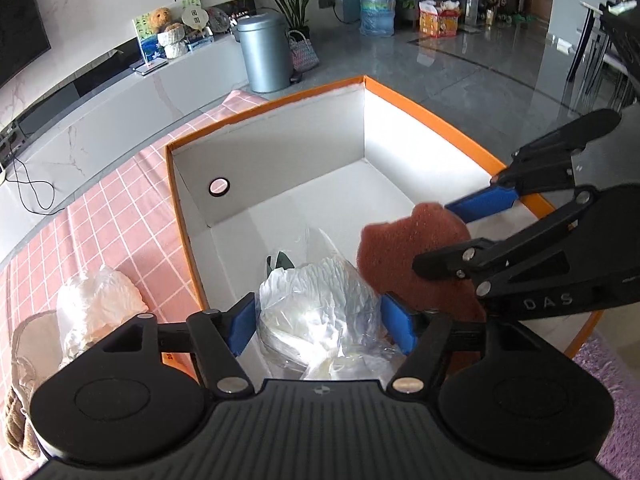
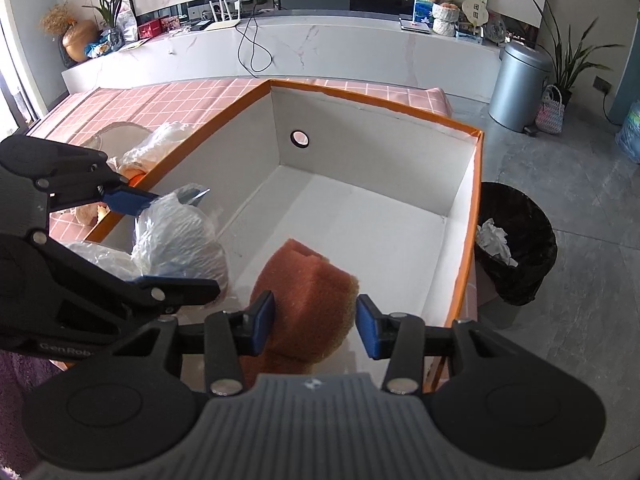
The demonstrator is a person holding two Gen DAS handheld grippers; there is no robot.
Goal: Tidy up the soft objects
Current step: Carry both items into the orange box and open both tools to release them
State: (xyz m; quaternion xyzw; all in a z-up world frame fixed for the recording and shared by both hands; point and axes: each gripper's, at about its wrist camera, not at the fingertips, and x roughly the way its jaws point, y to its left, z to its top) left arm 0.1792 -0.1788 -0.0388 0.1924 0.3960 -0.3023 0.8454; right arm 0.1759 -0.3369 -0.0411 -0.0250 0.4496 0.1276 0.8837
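Box [image 1: 420, 98]: orange rim, white inside, round hole [image 1: 219, 187] in one wall; it stands on the pink checked cloth [image 1: 116, 216].
Left gripper [image 1: 320, 326]: over the near end of the box. My jaws are at middling width with a plastic bag [image 1: 320, 312] between them. Both blue pads [image 1: 400, 328] touch the bag's sides; I take this as holding the bag.
Bag: clear, crumpled film with something white and soft in it. In the right wrist view the bag [image 2: 180, 240] sits at the box's left wall, inside the rim.
Right gripper [image 2: 316, 330]: also over the box, just right of my left one. Jaws at middling width around a sponge [image 2: 308, 300].
Sponge: rust-brown and coarse, held above the box floor. My left pad [image 2: 262, 328] presses it; at the right pad I cannot tell whether there is contact. In the left wrist view the sponge [image 1: 416, 248] is touching or just beside the bag.
Outside the box: a second bag [image 1: 100, 300] of white stuff lies on the cloth, with a beige plush thing [image 1: 28, 360] beside it.
Floor: a black bin [image 2: 520, 240] with white paper in it stands just beside the box; a grey can [image 2: 520, 84] stands farther off.
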